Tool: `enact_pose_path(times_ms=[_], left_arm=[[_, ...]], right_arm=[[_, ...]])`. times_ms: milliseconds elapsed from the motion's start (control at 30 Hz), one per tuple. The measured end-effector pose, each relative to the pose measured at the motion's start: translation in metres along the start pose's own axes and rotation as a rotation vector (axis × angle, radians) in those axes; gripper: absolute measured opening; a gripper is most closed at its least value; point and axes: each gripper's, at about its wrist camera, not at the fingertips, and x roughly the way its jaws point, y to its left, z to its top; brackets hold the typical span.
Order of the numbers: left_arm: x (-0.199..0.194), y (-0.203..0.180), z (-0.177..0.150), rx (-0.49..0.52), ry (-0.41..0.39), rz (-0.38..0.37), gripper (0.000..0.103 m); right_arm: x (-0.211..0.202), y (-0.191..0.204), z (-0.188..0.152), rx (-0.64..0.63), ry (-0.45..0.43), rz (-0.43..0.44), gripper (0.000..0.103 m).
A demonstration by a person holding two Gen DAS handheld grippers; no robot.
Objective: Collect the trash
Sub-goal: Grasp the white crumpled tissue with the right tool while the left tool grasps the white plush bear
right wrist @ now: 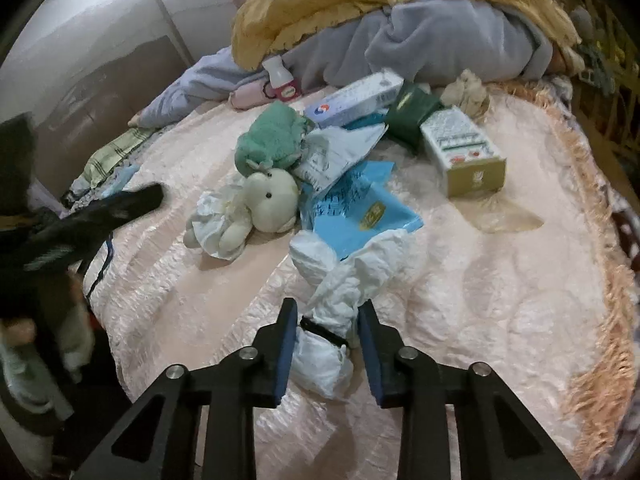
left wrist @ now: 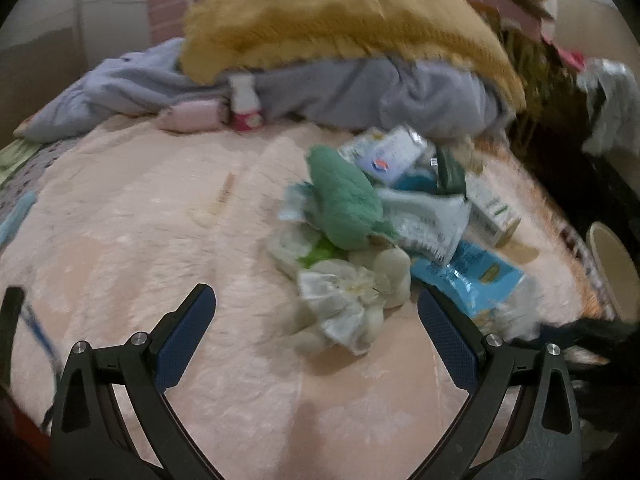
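Trash pickup on the bed (right wrist: pixel 500 300)

Right tool (right wrist: pixel 328 312) is clamped on a white wad (right wrist: pixel 332 280) nearest the camera; left tool (left wrist: pixel 316 300) gapes wide, empty, before a plush toy (left wrist: pixel 352 288); beyond lie a blue packet (right wrist: pixel 360 216) and boxes (right wrist: pixel 464 156).

The left hand-held gripper (left wrist: pixel 316 300) has two matte black fingers (left wrist: pixel 176 332), each a forked, open-framed arm with triangular cut-outs. Round silver screw heads sit at the joints. The inner faces carry dark blue pads with a fine diamond grid. The right hand-held gripper (right wrist: pixel 328 316) has the same black frame, silver screws and blue pads (right wrist: pixel 286 344), seen edge-on as flat slabs.
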Motion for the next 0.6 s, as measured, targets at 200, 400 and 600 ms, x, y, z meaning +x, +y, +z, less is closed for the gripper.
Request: enact_pose_path(times_ms=[200,400,600], left_arm=[[0.054,-0.017,-0.002,0.068,0.171,-0.053,0.051],[0.03,-0.008,-0.004,-0.01,0.168,-0.134,0.022],[-0.013,-0.021,-0.001,-0.014,0.126,-0.225,0.008]], right_arm=[[-0.041,-0.017,0.001,0.012,-0.073,-0.035,0.027],[-0.062,-0.036,0.003,0.05,-0.103,-0.044,0.027],[-0.082,-0.039,0.003,0.063,-0.146,-0.023,0.027]])
